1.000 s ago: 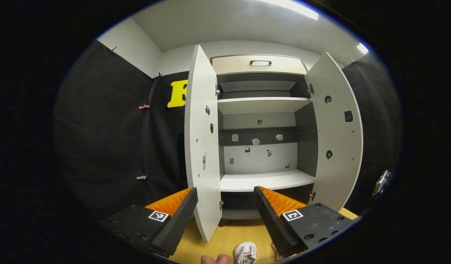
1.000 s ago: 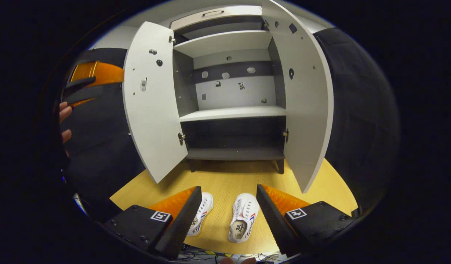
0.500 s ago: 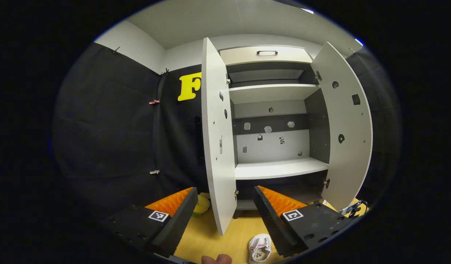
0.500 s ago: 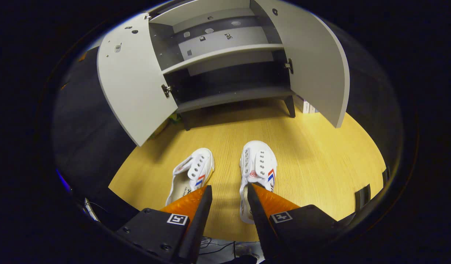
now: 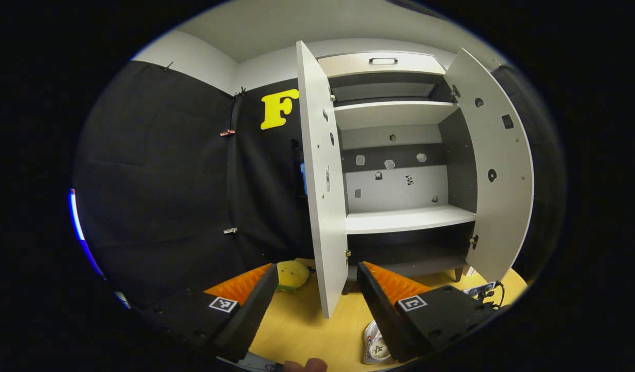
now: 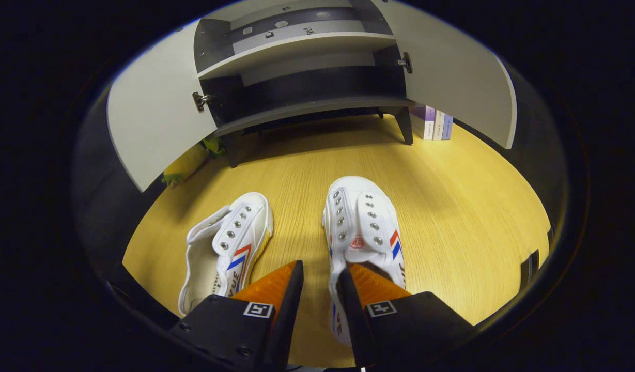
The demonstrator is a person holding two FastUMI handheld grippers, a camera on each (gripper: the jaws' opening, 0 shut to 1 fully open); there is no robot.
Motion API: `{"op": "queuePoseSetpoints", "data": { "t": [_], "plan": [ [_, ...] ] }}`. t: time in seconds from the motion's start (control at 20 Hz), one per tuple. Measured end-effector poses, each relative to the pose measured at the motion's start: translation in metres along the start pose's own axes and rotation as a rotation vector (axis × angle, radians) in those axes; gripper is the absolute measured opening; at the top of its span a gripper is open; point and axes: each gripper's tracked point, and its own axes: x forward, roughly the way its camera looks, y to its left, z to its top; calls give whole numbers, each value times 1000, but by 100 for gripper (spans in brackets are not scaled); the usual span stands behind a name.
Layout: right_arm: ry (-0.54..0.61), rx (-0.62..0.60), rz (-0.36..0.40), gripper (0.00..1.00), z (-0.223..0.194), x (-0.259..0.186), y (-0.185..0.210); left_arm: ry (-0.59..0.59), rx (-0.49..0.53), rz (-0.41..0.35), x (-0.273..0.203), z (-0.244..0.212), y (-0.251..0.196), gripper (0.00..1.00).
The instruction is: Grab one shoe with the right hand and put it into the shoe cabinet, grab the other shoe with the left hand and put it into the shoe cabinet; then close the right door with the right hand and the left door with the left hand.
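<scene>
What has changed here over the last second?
The right gripper dropped toward the floor and narrowed its fingers around the inner side wall of the right-hand shoe; whether they already pinch it is unclear. The left gripper drifted leftward, fingers wide. Both shoes, including the other shoe, stayed put, and the cabinet doors stayed open.

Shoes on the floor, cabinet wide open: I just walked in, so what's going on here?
A person holding a gripper in each hand is putting a pair of white shoes away. The right gripper is down at the right shoe, fingers closing around its inner side wall, not clearly clamped. The left shoe lies untouched beside it. The left gripper hangs open, facing the shoe cabinet. Both doors stand open, and its shelves hold no shoes.
</scene>
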Motion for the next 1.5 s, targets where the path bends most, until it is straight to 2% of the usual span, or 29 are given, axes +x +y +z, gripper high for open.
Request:
{"op": "queuePoseSetpoints", "data": {
  "t": [0.2,0.25,0.3,0.35,0.4,0.5,0.7,0.95,1.15,1.5],
  "plan": [
    [-83,-17,-61,51,14,26,0,16,14,1,2,-11,-2,96],
    [-102,-35,-104,51,17,31,-10,20,19,1,2,-13,-1,96],
    [-122,-30,-97,44,19,30,-11,24,22,1,2,-13,-1,96],
    [-133,-36,-54,27,21,35,-5,26,23,1,3,-14,-1,96],
    [-121,-43,-34,16,18,36,-5,26,25,1,5,-14,-1,96],
    [-92,-35,12,7,19,33,-5,24,23,4,8,-12,1,96],
    [-70,-64,53,7,33,19,-6,23,2,-11,15,-7,-2,96],
    [-90,-9,110,7,76,-27,4,4,-1,-37,22,8,-5,96],
    [-145,-27,151,7,140,-70,13,7,-30,-70,26,16,-11,96],
    [-263,-9,149,7,271,-123,20,4,-91,-152,36,26,-38,96]
  ]
}}
